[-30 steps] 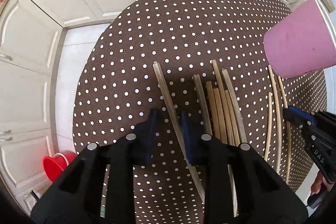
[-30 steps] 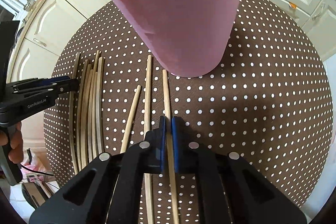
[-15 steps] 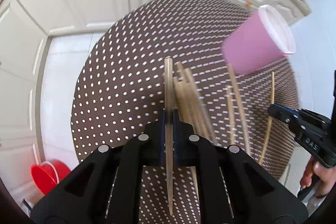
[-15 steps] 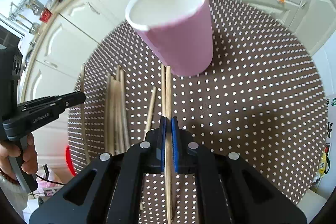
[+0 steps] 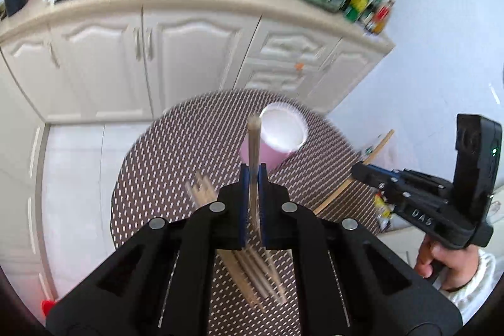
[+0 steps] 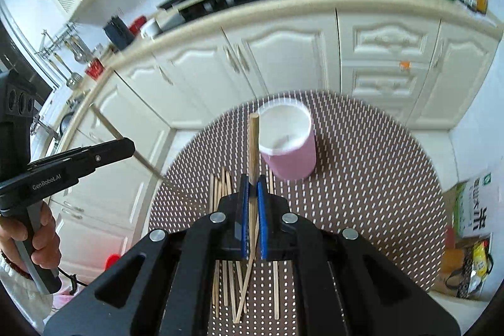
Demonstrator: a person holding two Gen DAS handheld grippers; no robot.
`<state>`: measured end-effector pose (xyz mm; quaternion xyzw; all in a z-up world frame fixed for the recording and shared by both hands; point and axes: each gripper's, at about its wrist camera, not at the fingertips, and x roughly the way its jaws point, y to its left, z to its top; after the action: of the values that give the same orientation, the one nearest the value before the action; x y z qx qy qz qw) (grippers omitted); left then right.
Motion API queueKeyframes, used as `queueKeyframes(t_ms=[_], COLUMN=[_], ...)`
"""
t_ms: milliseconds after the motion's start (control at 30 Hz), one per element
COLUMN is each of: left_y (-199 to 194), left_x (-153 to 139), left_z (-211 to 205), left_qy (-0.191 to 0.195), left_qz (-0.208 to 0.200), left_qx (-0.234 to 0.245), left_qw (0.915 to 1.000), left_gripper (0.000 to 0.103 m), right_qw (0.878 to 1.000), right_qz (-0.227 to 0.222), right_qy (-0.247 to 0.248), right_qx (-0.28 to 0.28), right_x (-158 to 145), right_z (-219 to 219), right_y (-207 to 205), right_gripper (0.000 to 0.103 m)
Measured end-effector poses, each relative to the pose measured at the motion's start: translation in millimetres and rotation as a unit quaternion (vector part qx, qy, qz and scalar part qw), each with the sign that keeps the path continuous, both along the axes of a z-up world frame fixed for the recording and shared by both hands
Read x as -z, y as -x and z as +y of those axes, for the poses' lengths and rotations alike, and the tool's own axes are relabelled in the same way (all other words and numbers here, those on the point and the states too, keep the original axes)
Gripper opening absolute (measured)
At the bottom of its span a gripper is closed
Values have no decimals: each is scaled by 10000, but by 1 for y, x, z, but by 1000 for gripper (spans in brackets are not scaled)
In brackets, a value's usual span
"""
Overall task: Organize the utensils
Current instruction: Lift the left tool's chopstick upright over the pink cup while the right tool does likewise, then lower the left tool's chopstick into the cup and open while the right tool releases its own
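Left wrist view: left tongs clamped on a dark chopstick. Right tongs clamped on a pale chopstick. Both raised off dotted counter, near pink cup. Best lowered tip-first, one after another; loose chopsticks remaining.

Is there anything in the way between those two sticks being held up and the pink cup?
Nothing visible. The left gripper and the right gripper each clamp one wooden chopstick in the air, and the upright pink paper cup stands open-mouthed beyond them on the dotted brown tablecloth.
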<state>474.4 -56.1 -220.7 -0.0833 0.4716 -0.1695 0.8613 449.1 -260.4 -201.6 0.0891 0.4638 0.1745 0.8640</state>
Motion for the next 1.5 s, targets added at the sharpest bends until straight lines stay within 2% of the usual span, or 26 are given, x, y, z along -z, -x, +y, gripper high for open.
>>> queueKeyframes(t_ms=[100,300,467,633,800,1000,1500], left_y=[-5,-18,-28,-43,-47,-44,-43], left_x=[-29,-67,-72,-50,-13,17,49], left_z=[-2,-5,-11,-23,-33,-34,-43], left_qy=[317,568,557,385,153,-32,-195], left_qz=[-350,-910,-1105,-984,-678,-391,50], left_qx=[-27,-172,-274,-308,-265,-243,-157], left_qw=[9989,9941,9919,9939,9972,9989,9997], left_gripper=[6,6,6,6,6,6,6], right_qw=[9996,9954,9916,9883,9869,9909,9969], right_qz=[-297,-948,-1261,-1457,-1507,-1207,-358], right_qy=[14,47,127,269,284,223,4], right_qx=[32,124,249,354,506,558,703], right_x=[-21,-63,-73,-68,-52,-24,34], right_z=[3,-3,-7,-10,-13,-17,-20], right_y=[-1,-11,-29,-42,-46,-46,-42], right_gripper=[4,4,4,4,4,4,4])
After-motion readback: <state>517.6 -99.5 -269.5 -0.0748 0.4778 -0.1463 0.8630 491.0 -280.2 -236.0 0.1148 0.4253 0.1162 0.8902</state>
